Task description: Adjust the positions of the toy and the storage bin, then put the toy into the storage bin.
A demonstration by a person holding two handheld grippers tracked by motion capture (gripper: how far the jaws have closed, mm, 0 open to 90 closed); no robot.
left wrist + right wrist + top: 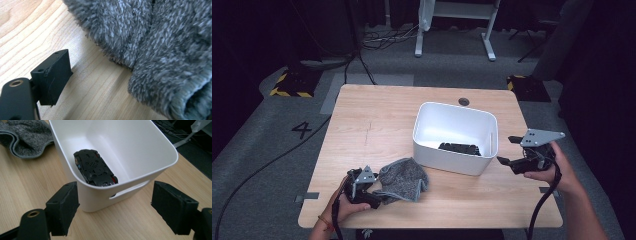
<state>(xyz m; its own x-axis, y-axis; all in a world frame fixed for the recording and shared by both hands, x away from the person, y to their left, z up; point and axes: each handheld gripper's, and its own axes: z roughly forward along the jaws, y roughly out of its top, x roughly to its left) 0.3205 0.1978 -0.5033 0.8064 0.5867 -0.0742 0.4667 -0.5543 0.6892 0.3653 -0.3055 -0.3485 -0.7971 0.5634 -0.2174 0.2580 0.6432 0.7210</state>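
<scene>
At the table's near left edge, my left gripper (371, 192) sits at the grey cloth (404, 179); whether it grips, I cannot tell. My right gripper (508, 150) stands open, empty, just beside the white bin (455, 137). My right gripper view shows a black toy car (95, 168) lying upside down inside the bin.

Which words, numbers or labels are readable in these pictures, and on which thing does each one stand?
"4": a dark numeral on the grey floor, left of the table.
The white bin, grey cloth and black toy car bear no readable text.
</scene>
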